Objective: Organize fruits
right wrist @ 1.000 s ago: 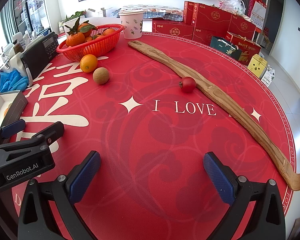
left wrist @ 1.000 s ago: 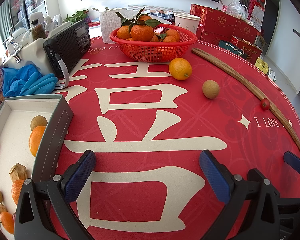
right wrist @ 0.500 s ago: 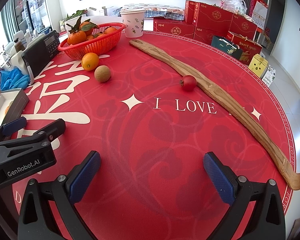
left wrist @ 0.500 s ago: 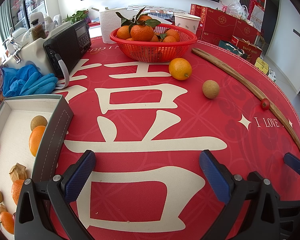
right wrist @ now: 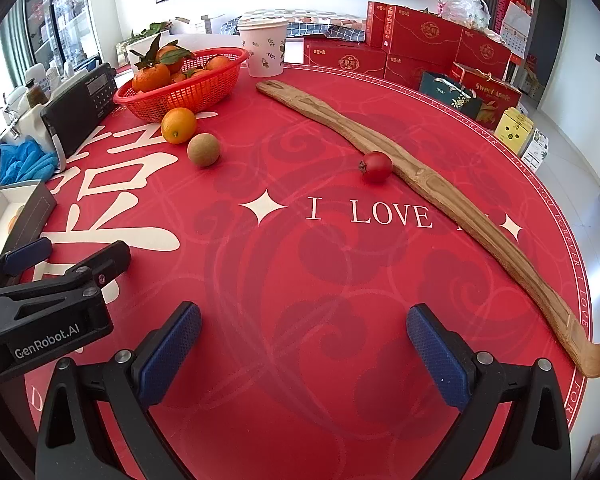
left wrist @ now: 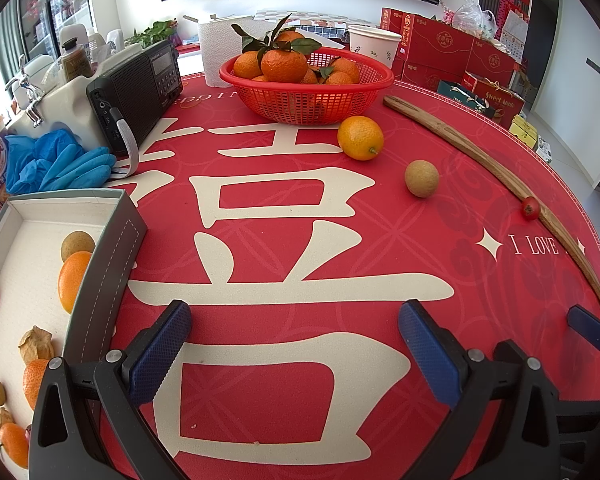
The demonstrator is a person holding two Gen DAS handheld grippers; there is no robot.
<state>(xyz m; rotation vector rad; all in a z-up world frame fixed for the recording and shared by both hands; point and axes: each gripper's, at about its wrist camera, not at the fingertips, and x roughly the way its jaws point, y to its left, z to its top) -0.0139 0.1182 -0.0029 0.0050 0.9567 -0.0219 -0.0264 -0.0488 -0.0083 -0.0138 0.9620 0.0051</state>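
Three loose fruits lie on the red tablecloth: an orange [left wrist: 360, 137] [right wrist: 178, 125], a brown round fruit [left wrist: 421, 178] [right wrist: 204, 150], and a small red fruit [left wrist: 531, 208] [right wrist: 376, 166] against a long wooden back-scratcher [right wrist: 416, 176]. A grey box [left wrist: 112, 248] at the left holds several small fruits. My left gripper [left wrist: 296, 352] is open and empty above the cloth. My right gripper [right wrist: 304, 348] is open and empty, well short of the red fruit. The left gripper's body also shows in the right wrist view [right wrist: 44, 304].
A red basket [left wrist: 306, 92] [right wrist: 184, 88] of tangerines stands at the back. A black radio [left wrist: 138, 88], blue gloves [left wrist: 56, 160], a paper towel roll [left wrist: 216, 52] and a paper cup [right wrist: 265, 46] are nearby. Red gift boxes [right wrist: 420, 44] lie beyond the table.
My right gripper has moved forward a little, so the fruits and basket look slightly nearer. The left gripper has barely moved. Both stay open.
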